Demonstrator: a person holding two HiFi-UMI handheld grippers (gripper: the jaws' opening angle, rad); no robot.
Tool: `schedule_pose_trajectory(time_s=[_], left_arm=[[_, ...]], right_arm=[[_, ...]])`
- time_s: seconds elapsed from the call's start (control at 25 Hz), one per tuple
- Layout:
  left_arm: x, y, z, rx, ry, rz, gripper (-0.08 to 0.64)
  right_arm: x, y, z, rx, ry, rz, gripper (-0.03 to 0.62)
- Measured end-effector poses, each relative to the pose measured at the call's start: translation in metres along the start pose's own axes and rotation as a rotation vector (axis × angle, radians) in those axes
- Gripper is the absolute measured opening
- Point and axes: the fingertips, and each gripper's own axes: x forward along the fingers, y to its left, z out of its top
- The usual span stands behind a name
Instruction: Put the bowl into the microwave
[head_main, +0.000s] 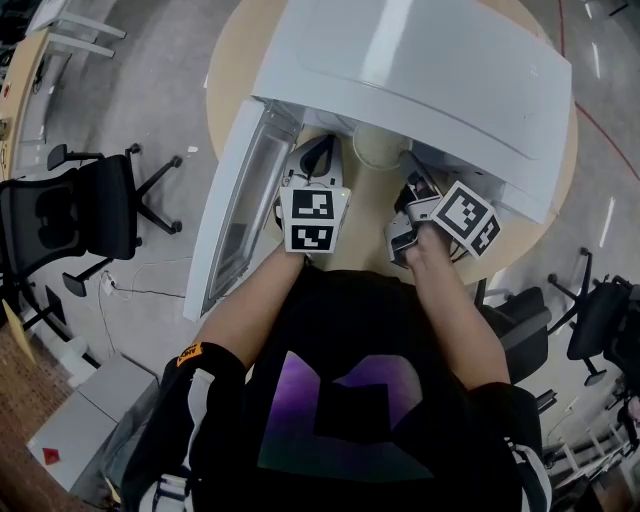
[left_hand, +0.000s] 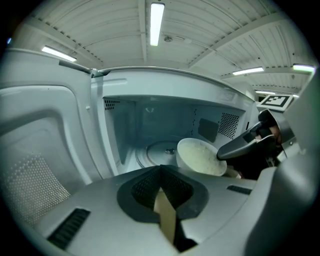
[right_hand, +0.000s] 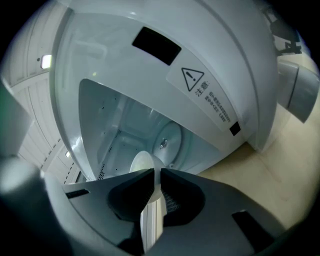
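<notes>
The white microwave (head_main: 420, 70) stands on a round wooden table (head_main: 228, 70), its door (head_main: 240, 200) swung open to the left. A white bowl (head_main: 375, 148) hangs at the mouth of the cavity. My right gripper (head_main: 412, 172) is shut on the bowl's rim, and the bowl (right_hand: 141, 162) shows white between its jaws (right_hand: 155, 175). From the left gripper view the bowl (left_hand: 199, 156) is near the glass turntable (left_hand: 155, 150), with the right gripper's finger (left_hand: 240, 147) on its rim. My left gripper (head_main: 322, 155) (left_hand: 160, 170) is shut on nothing, just in front of the cavity.
The open door (left_hand: 45, 150) walls off the left side. A warning label (right_hand: 205, 90) marks the microwave's outer shell. Black office chairs stand on the floor at left (head_main: 90, 215) and right (head_main: 600, 320). A white box (head_main: 90, 420) lies on the floor at lower left.
</notes>
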Motion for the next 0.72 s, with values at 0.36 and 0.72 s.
schedule_pose_trajectory(time_s=[0.36,0.72], left_arm=[[0.021,0.003,-0.002,0.011,0.023,-0.007,0.044],[0.038,0.008,-0.002,-0.001,0.027,-0.010,0.044]], right_arm=[[0.013,-0.004,0.012,0.035,-0.057,0.001,0.051],[0.029,-0.004,0.020,0.059,-0.114,0.019,0.051]])
